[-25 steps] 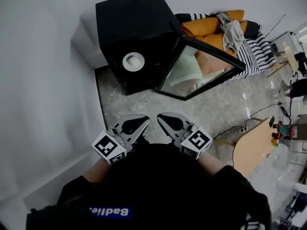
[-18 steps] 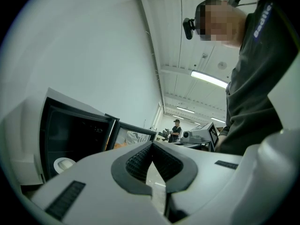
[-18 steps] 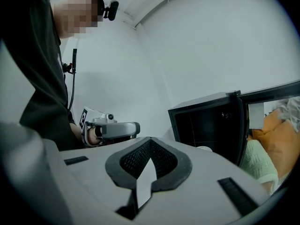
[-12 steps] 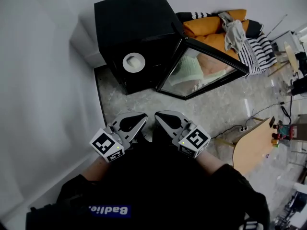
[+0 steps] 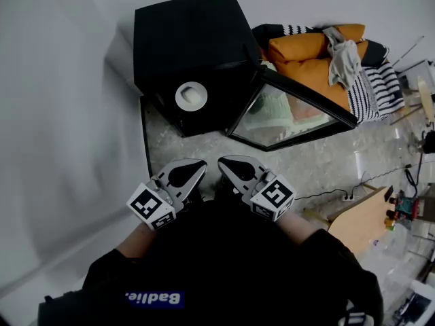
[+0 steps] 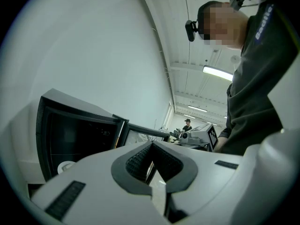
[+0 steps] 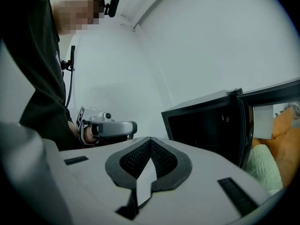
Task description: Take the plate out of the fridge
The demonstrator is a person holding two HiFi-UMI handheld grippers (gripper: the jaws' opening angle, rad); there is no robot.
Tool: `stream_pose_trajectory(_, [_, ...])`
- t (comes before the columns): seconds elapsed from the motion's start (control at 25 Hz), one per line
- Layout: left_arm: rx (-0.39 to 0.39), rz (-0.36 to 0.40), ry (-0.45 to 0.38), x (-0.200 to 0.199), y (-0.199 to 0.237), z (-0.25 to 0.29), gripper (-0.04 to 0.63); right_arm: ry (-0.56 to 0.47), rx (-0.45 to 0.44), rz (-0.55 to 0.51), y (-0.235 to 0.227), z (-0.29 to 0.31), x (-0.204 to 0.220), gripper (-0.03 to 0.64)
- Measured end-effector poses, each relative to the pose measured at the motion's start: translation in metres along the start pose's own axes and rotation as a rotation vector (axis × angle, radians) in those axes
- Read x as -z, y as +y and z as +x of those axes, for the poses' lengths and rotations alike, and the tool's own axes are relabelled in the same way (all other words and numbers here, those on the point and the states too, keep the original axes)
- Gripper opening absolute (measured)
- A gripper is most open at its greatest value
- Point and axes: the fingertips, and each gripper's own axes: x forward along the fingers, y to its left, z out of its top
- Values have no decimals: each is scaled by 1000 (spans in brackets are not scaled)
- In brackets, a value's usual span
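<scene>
The head view is looking steeply down from above the person's chest. It is taking in the floor (image 5: 197, 148), with the fridge (image 5: 190, 39) and its open door (image 5: 292, 114) well ahead, near the picture's top. The left gripper view is riding on the left gripper (image 6: 151, 144), sitting low and facing almost level toward the fridge's open front. The right gripper view is riding on the right gripper (image 7: 150, 140), just beside it and facing the same way. All three are sharing the fridge's front and door, and each gripper view is also catching the other gripper.

white round plate (image 5: 190, 95) in black fridge (image 5: 190, 36)
lies flat, low inside near the front; the fridge stands open.
</scene>
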Motion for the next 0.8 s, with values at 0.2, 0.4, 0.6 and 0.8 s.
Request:
stream_pose_trajectory(0.2, [-56, 7, 12, -2, 11, 22, 5, 22, -41, 15, -28, 3, -1, 5])
stream_pose_trajectory(0.4, [-113, 13, 20, -3, 13, 39, 5, 52, -97, 18, -48, 2, 3, 5])
stream_pose_trajectory(0.6, [-147, 23, 16, -7, 13, 45, 5, 68, -122, 50, -64, 8, 8, 5])
stream_pose_trajectory(0.8, [-150, 27, 8, -12, 23, 38, 5, 79, -95, 96, -76, 22, 14, 5])
